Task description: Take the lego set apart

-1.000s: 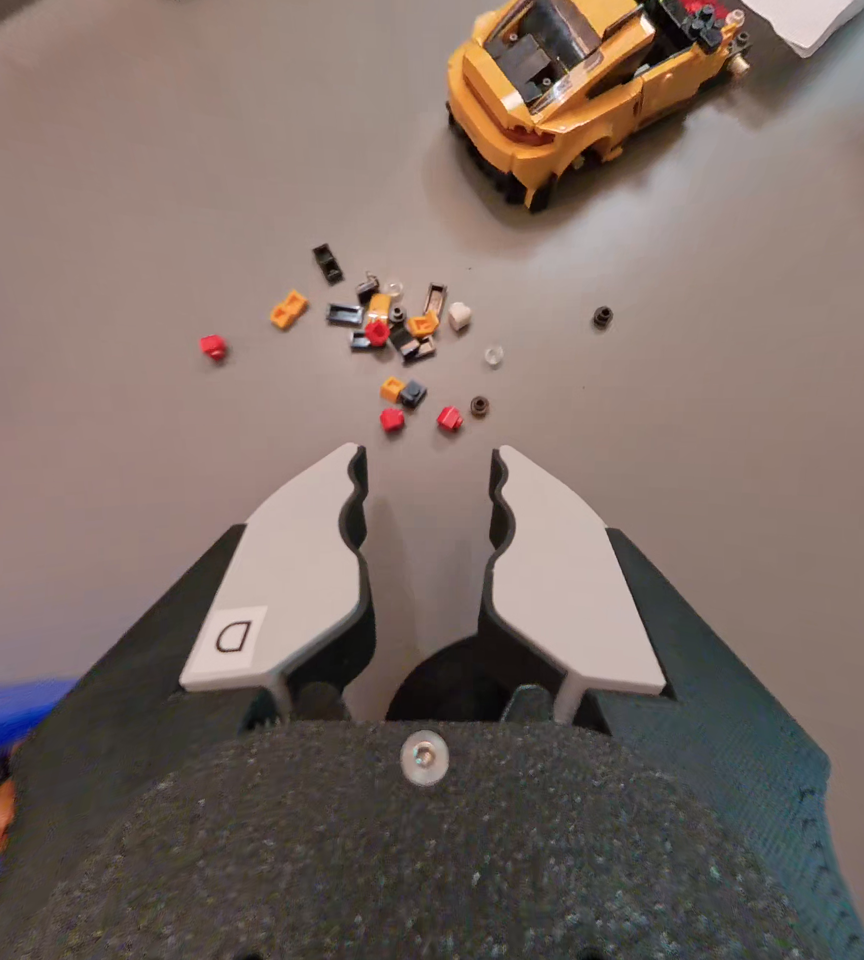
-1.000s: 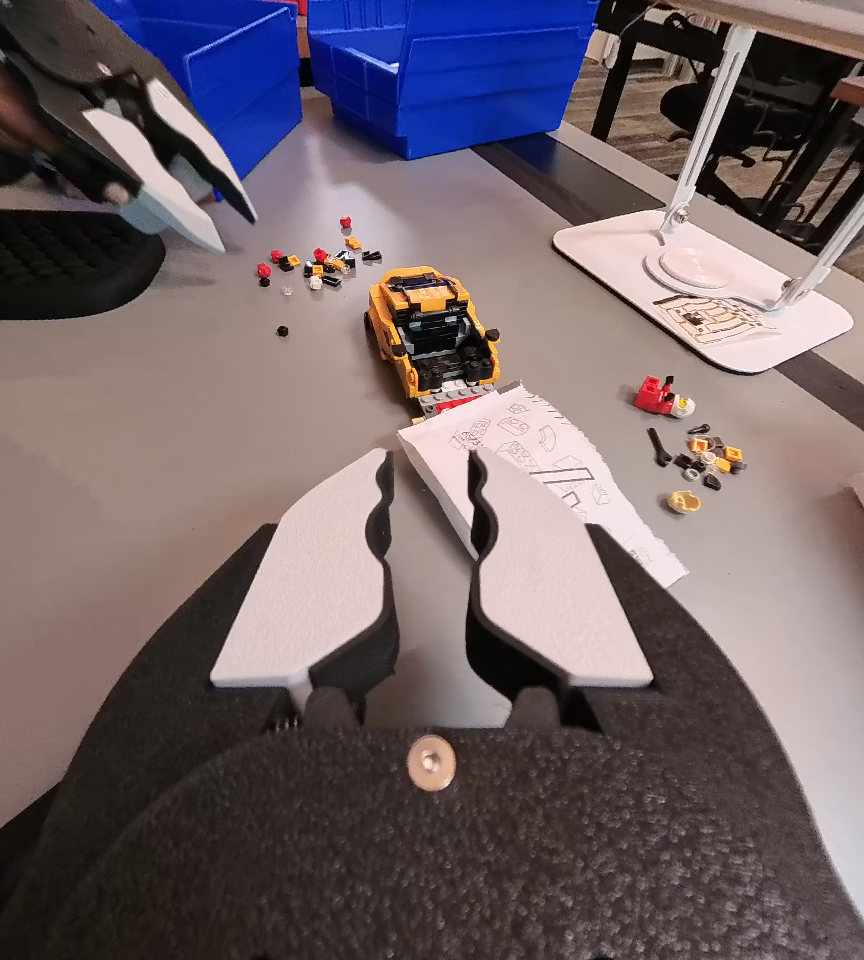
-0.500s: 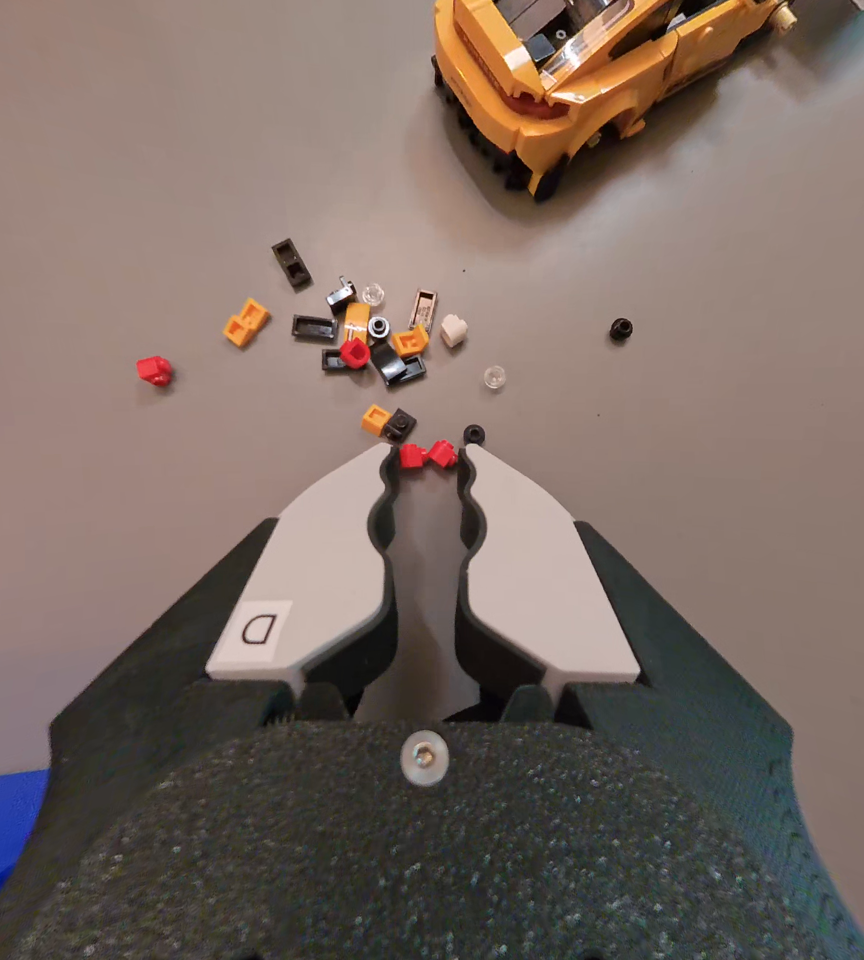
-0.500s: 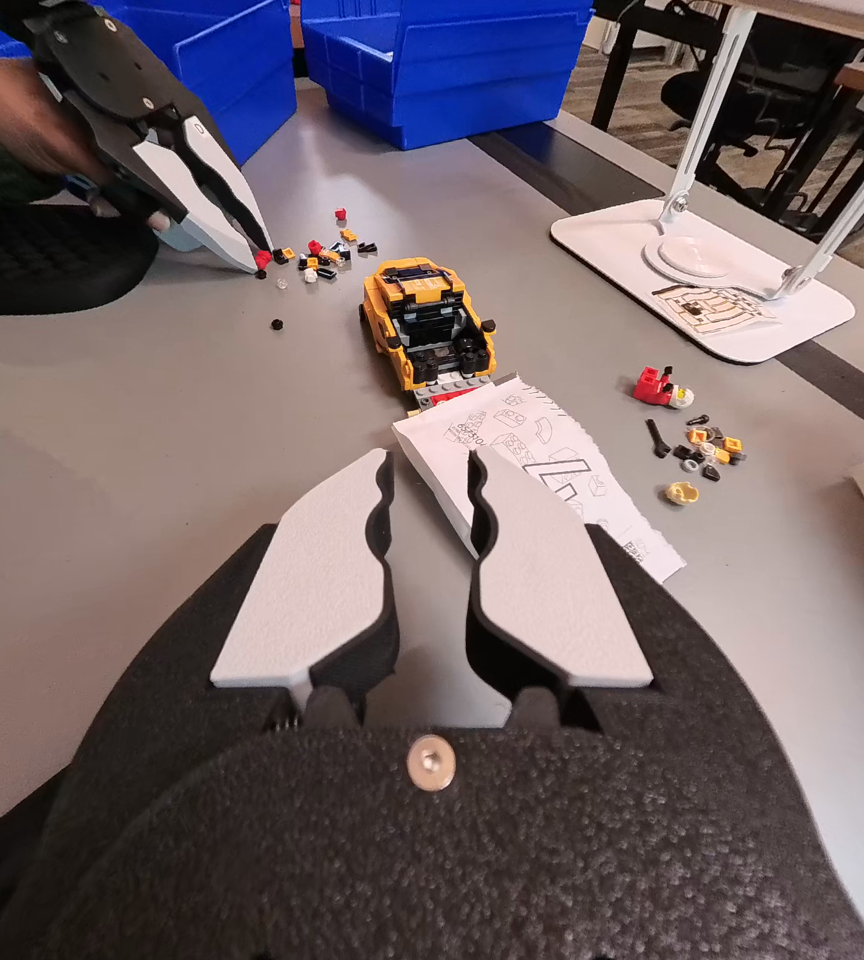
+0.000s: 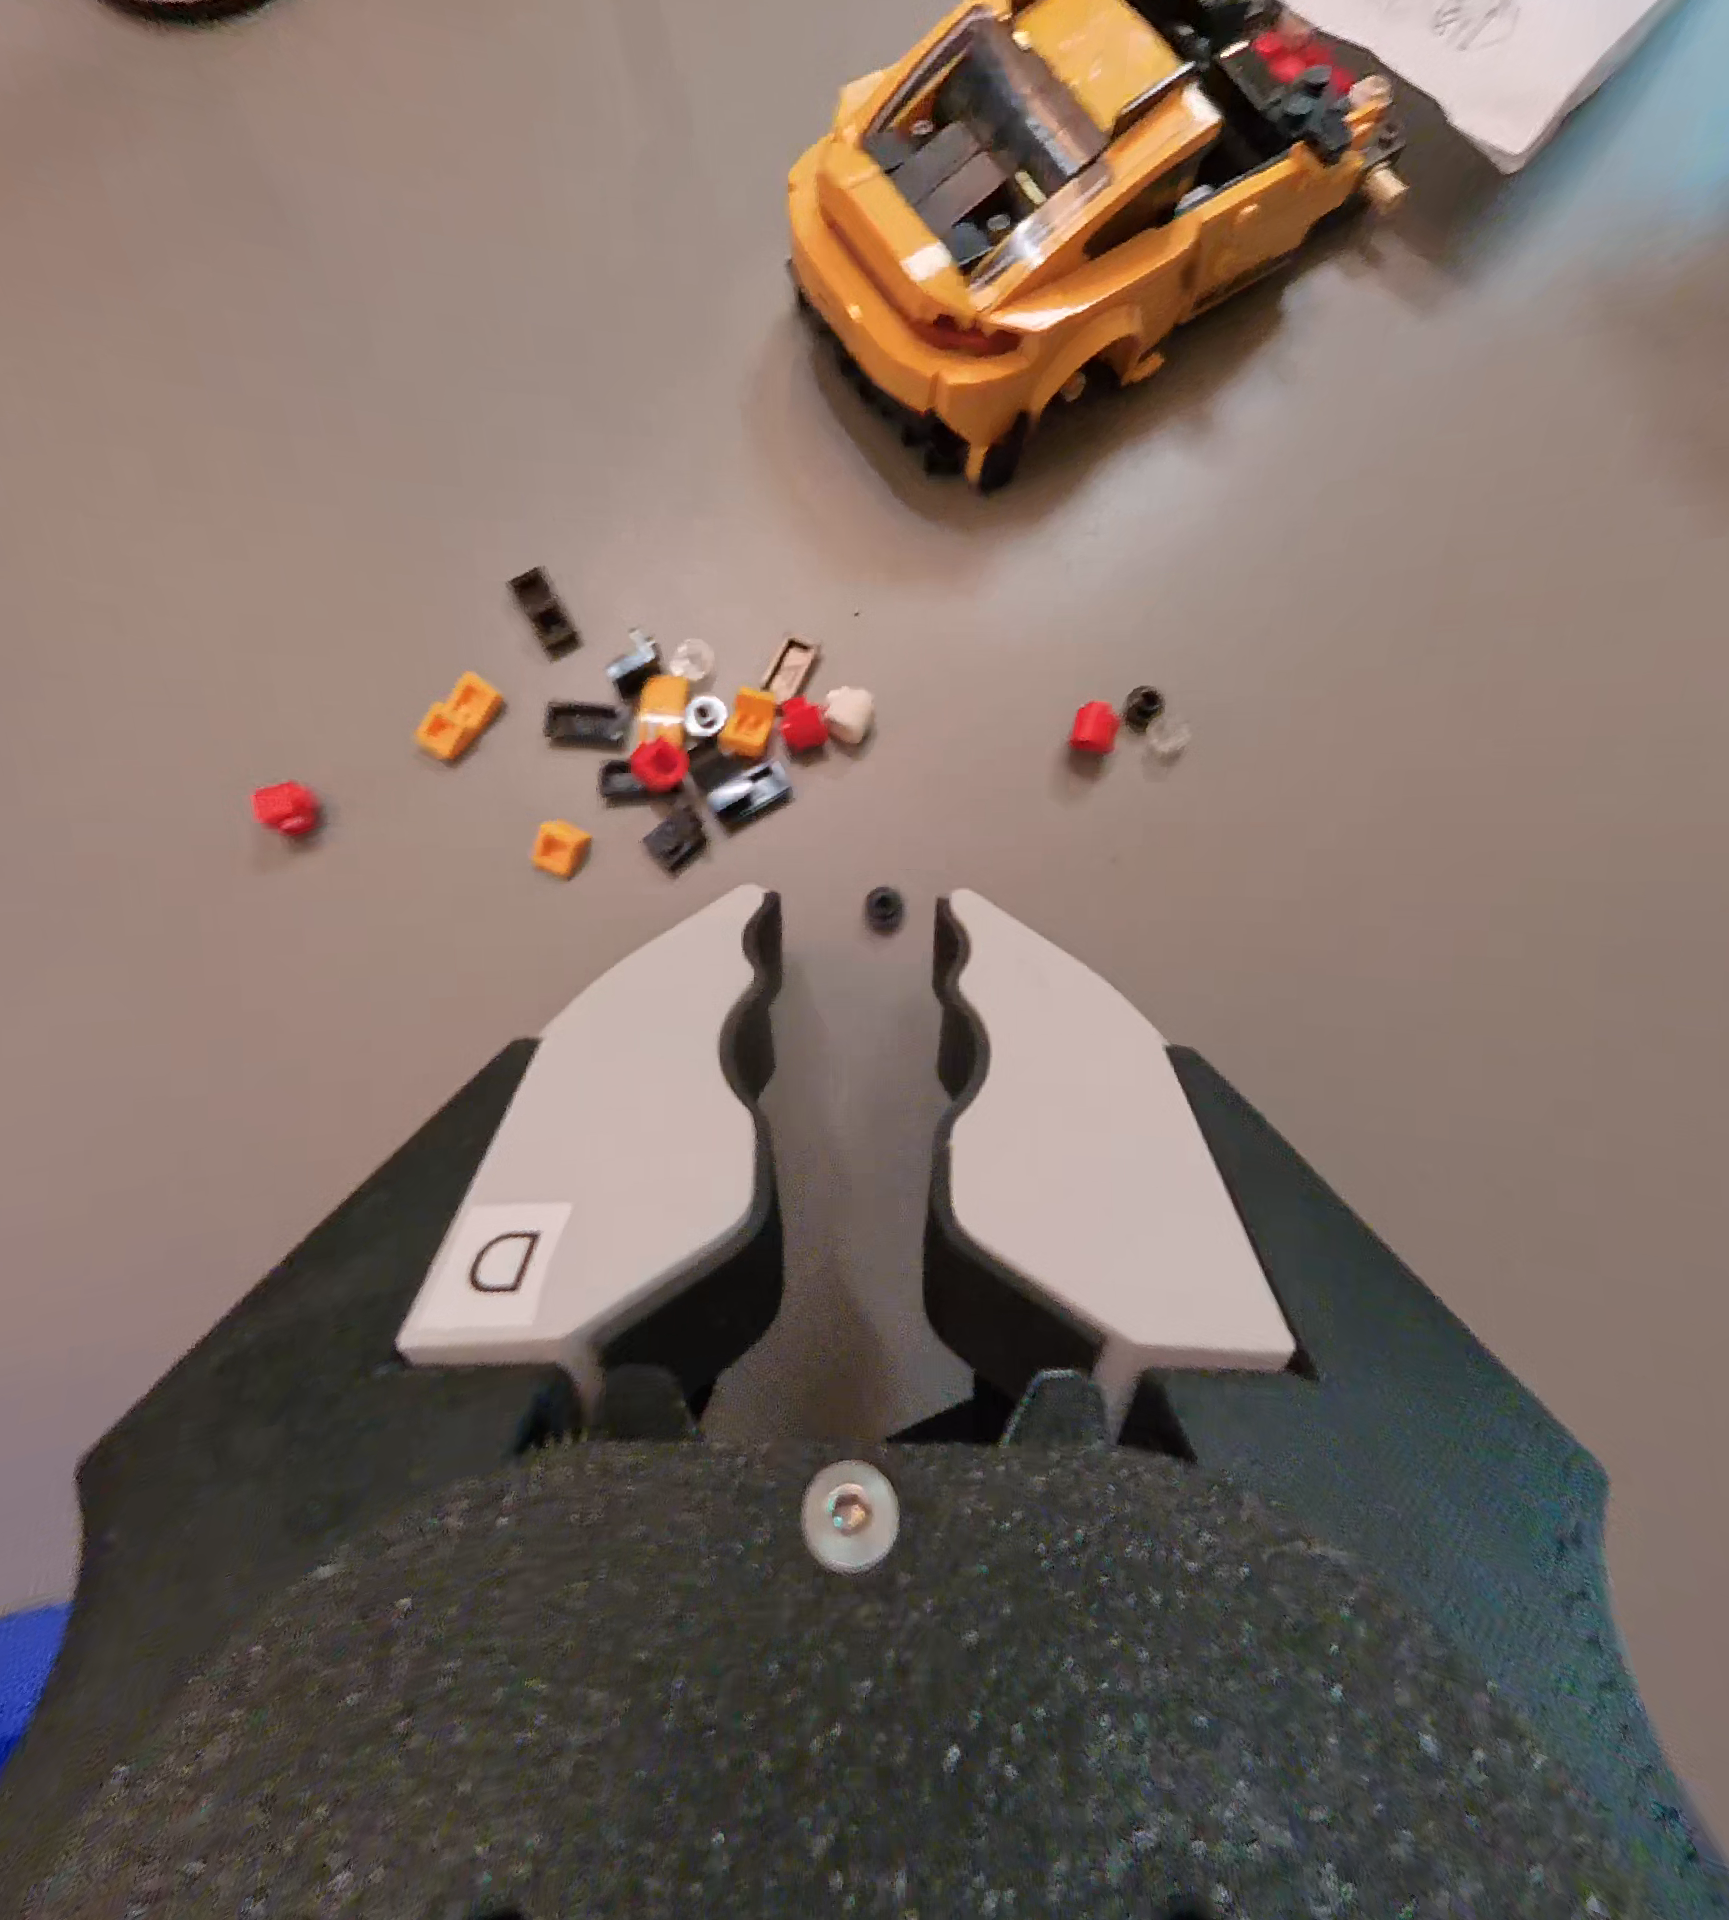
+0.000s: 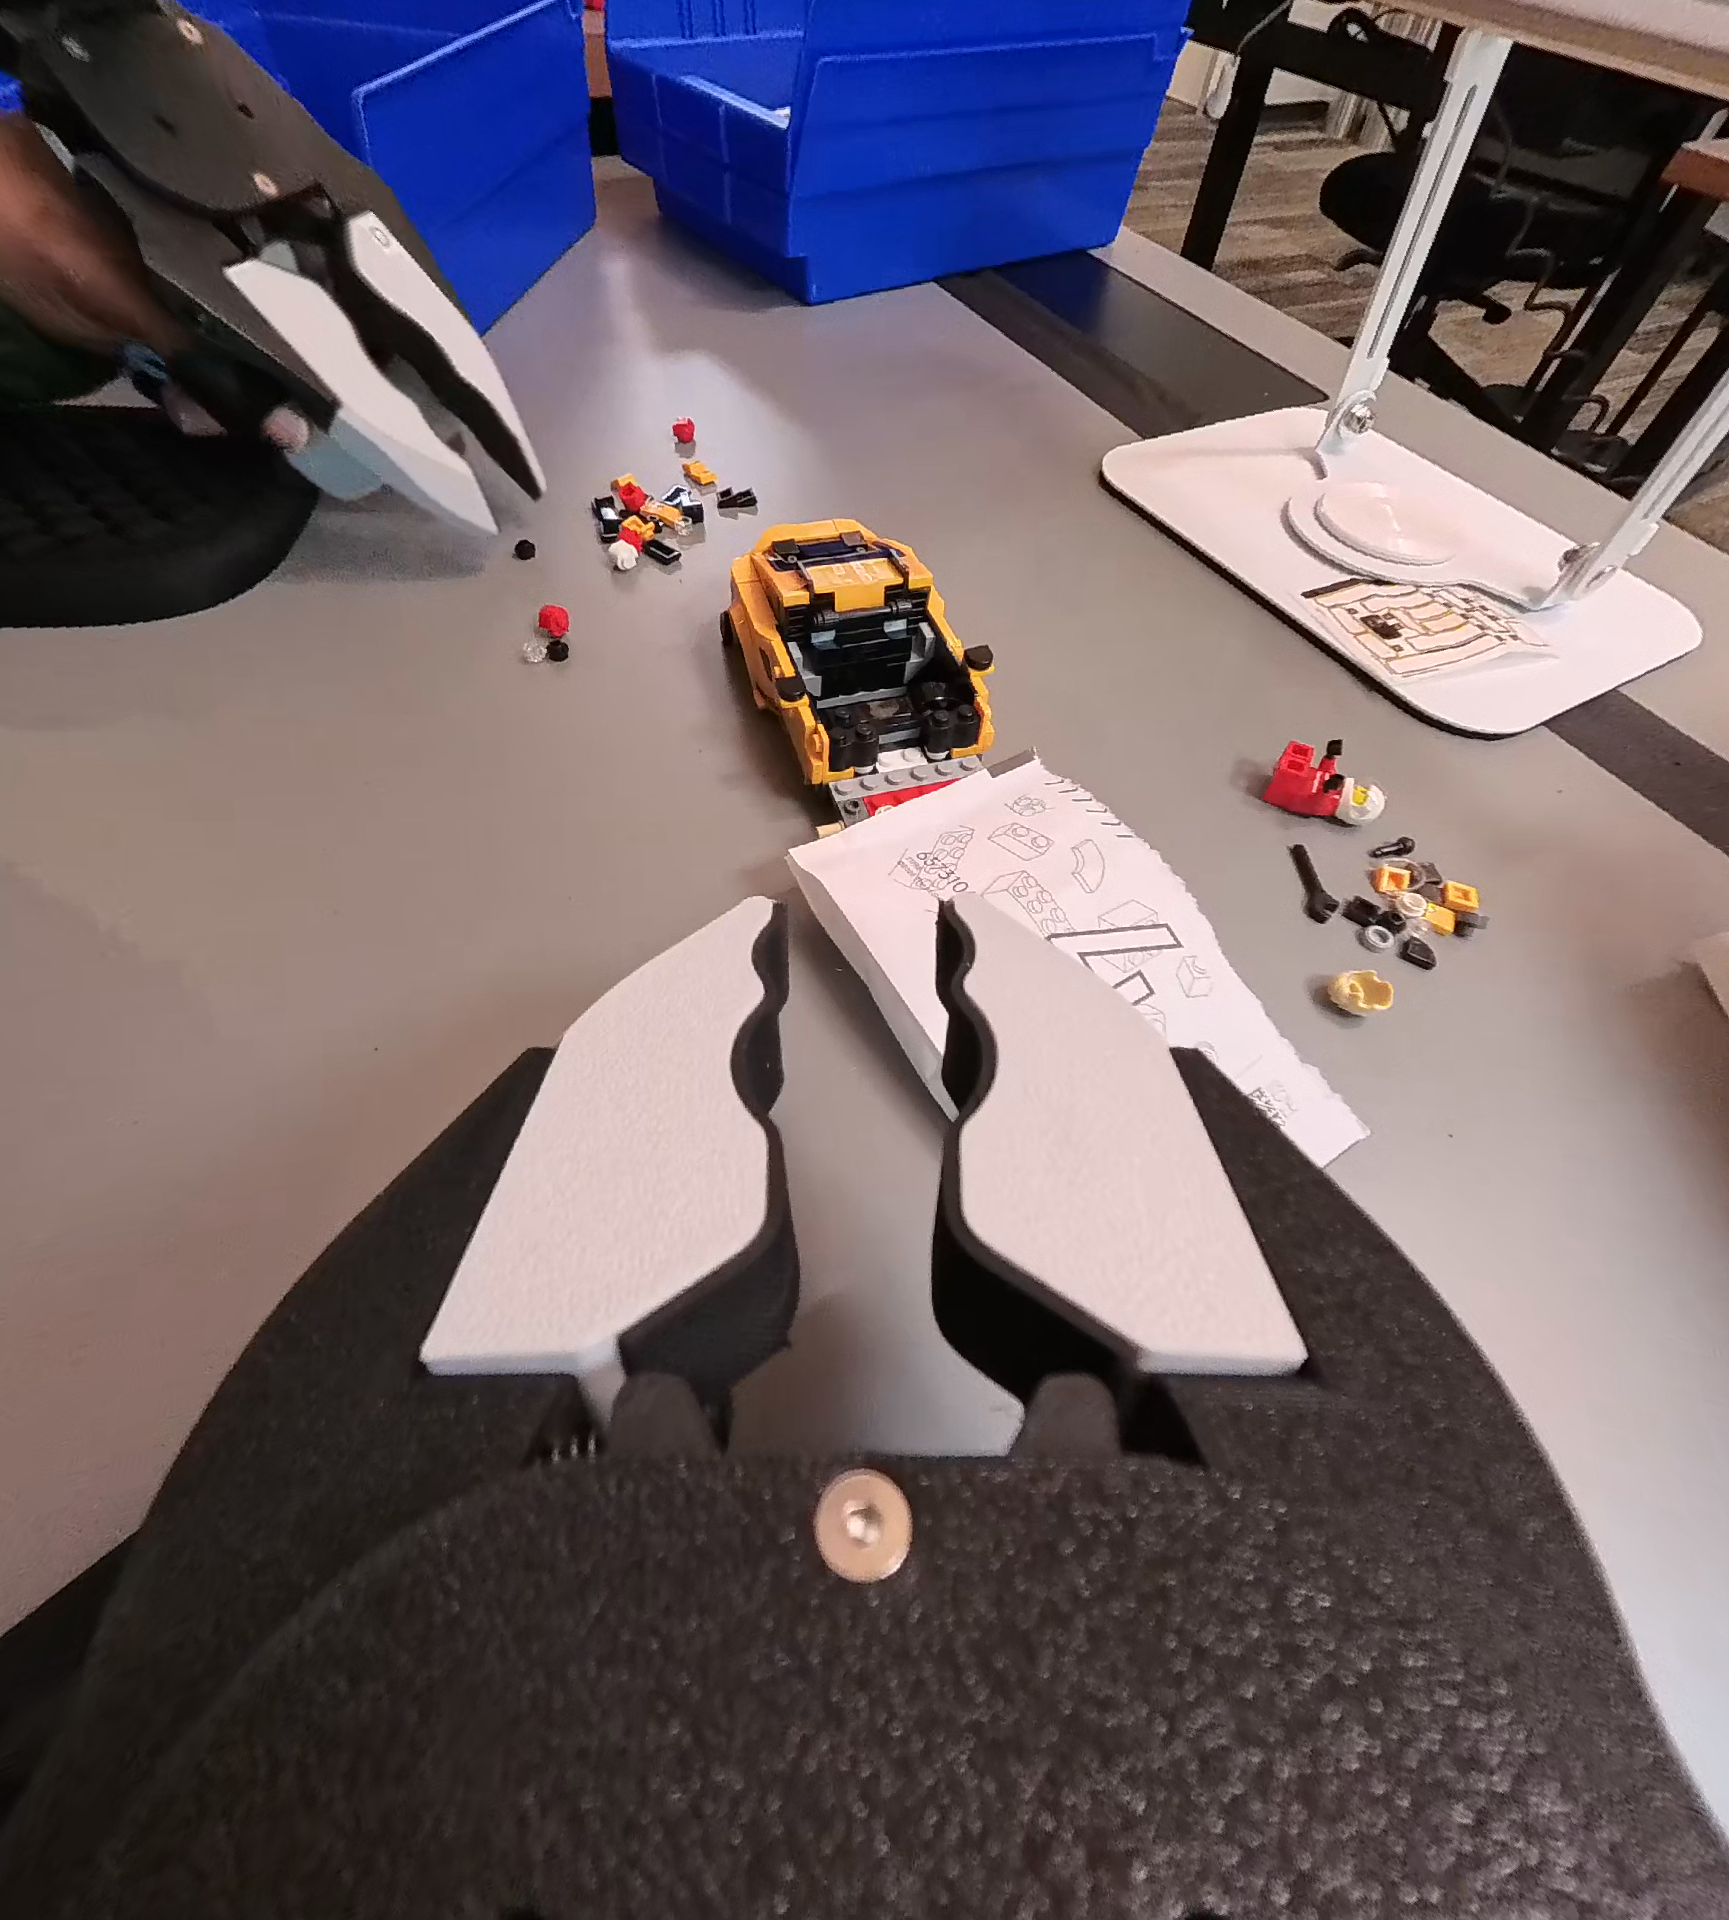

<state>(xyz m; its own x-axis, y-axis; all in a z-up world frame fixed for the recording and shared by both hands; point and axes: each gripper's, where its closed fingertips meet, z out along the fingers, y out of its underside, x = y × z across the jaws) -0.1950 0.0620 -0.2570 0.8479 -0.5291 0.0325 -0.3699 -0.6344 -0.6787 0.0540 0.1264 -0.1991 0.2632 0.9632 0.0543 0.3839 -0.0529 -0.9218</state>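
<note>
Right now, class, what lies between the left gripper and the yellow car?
In the left wrist view, a black round stud, then bare table, separate the left gripper from the yellow car.

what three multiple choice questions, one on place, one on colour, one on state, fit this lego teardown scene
1. Where does the small black round piece lie?
A. on the table just ahead of the left gripper, in line with the gap between its tips
B. on the car's roof
C. inside a blue bin

2. What colour is the body of the lego car?
A. green
B. white
C. yellow-orange

3. How does the right gripper stand?
A. shut on a brick
B. open and empty
C. shut on the paper

Answers: 1 A, the left wrist view shows it at the mouth of the gap; 2 C, both views show it; 3 B, a clear gap with nothing gripped.
</note>
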